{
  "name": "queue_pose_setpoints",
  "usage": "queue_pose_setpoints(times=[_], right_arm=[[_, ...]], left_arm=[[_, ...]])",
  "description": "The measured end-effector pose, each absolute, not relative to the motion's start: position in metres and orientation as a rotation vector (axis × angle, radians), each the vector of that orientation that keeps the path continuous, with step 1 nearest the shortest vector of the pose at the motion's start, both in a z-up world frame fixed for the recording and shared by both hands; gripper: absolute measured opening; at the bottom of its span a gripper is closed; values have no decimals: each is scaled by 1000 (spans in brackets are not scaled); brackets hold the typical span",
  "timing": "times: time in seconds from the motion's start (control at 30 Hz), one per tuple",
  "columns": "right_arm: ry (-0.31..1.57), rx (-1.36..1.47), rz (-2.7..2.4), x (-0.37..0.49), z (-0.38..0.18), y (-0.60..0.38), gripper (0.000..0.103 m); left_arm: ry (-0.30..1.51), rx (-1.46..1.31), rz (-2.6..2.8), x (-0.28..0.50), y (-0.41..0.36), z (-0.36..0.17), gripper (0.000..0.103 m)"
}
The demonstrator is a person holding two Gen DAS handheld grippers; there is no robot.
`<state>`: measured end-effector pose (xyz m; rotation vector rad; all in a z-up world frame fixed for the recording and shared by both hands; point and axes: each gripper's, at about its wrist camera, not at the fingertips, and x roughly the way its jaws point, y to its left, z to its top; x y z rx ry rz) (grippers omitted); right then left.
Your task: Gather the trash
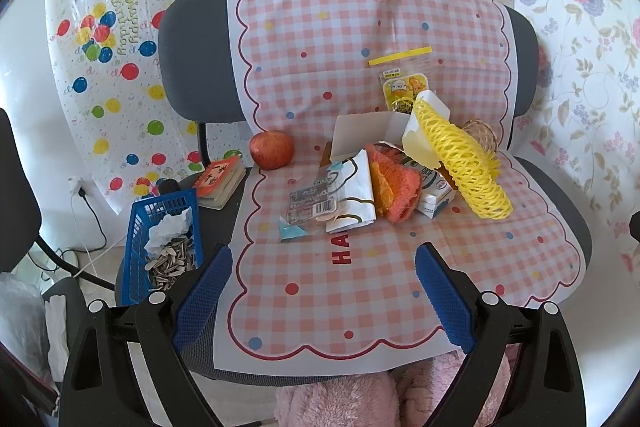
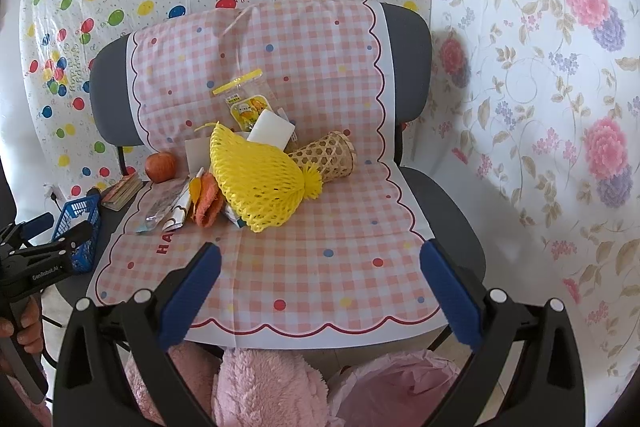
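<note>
Both wrist cameras look forward and downward over a grey chair (image 1: 192, 67) draped in a pink checked cloth (image 1: 360, 287), from near its front edge. The left view sits further left, catching the blue basket (image 1: 138, 247); the right view takes in more floral backdrop (image 2: 540, 107). Both share the litter pile and yellow foam net (image 2: 256, 179).

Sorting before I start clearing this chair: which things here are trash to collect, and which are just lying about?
Trash: yellow foam net, clear wrapper, orange peel, small carton, open white box.
Lying about: apple, book, wicker basket.
</note>
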<state>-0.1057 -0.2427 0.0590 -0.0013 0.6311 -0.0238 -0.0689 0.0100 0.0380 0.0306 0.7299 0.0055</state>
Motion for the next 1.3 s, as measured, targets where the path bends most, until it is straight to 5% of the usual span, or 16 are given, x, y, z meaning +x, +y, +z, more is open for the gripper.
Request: queue_pose_setpoints(times=[1.3], right_arm=[[743,-95,97,-67,32,-214,97]], left_arm=[[808,24,50,-41,21,7,92]])
